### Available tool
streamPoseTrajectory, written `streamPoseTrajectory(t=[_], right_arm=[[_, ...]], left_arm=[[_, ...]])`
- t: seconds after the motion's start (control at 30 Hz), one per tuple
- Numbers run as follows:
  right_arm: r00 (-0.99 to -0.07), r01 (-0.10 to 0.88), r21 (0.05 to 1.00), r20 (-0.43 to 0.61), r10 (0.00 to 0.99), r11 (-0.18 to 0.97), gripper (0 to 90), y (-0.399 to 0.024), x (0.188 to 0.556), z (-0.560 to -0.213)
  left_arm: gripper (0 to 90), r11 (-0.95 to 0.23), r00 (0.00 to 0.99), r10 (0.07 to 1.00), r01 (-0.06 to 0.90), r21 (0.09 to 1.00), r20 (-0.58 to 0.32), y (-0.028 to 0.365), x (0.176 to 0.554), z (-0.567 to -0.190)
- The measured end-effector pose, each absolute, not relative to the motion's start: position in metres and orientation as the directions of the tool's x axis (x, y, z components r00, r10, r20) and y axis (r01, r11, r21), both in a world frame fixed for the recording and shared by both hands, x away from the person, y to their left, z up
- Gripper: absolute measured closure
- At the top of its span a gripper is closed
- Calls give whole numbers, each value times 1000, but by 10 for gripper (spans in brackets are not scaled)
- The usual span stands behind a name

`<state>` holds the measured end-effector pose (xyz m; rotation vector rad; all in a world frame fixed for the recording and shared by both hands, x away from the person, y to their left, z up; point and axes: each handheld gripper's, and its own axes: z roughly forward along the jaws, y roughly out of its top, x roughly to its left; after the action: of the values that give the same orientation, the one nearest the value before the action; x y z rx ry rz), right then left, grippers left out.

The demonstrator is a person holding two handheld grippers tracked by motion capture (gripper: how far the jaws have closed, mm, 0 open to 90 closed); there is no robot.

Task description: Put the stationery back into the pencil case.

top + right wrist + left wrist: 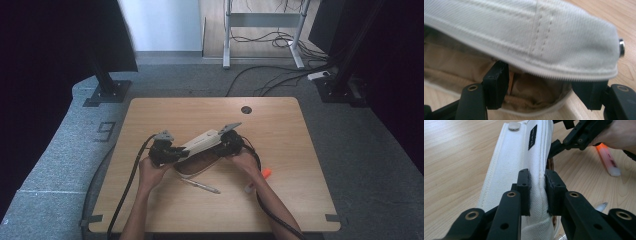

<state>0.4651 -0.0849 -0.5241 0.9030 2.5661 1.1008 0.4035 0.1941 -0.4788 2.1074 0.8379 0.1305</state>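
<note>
The left gripper (537, 192) has its 2 jaws clamped on a fold of the white pouch (200, 141), pinching the flap near its seam and holding that end off the table (280, 150). The pouch spans the gap between both hands at mid-table, its mouth gaping over a tan lining. A pen (201, 185) lies just below it. The right gripper (544, 92) has 1 jaw inside the mouth and 1 outside, jaws apart, not pressing the cloth. Further right, an orange marker (608, 160) rests on the wood. Risk: with the right jaws loose, the pouch edge could slip off and the mouth fall shut.
</note>
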Motion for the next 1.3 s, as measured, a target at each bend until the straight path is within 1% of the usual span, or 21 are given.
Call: streamPoseTrajectory(t=[0.27,0.47,0.53,0.67,0.77,0.87,1.0,1.3], right_arm=[[-812,441,710,54,581,549,266,-97,457,-520],[-818,438,701,51,573,562,183,-108,450,-515],[-814,444,703,57,578,555,143,-113,448,-515],[-807,453,710,71,586,539,113,-125,443,-516],[-803,454,715,70,592,531,58,-134,440,-516],[-797,458,717,68,601,526,23,-141,436,-516],[-793,455,718,59,606,526,1,-150,430,-515],[-790,456,722,59,610,521,0,-172,413,-516]], left_arm=[[752,-423,772,605,520,742,-195,194,404,-480],[749,-424,772,604,521,741,-197,194,404,-480],[749,-424,772,604,521,741,-197,194,404,-480],[749,-424,772,603,523,739,-200,194,404,-480],[748,-424,773,602,523,739,-202,195,404,-481],[747,-422,773,601,524,740,-204,195,404,-481],[747,-424,773,600,524,739,-204,195,404,-481],[742,-425,774,598,525,737,-208,195,404,-482]])
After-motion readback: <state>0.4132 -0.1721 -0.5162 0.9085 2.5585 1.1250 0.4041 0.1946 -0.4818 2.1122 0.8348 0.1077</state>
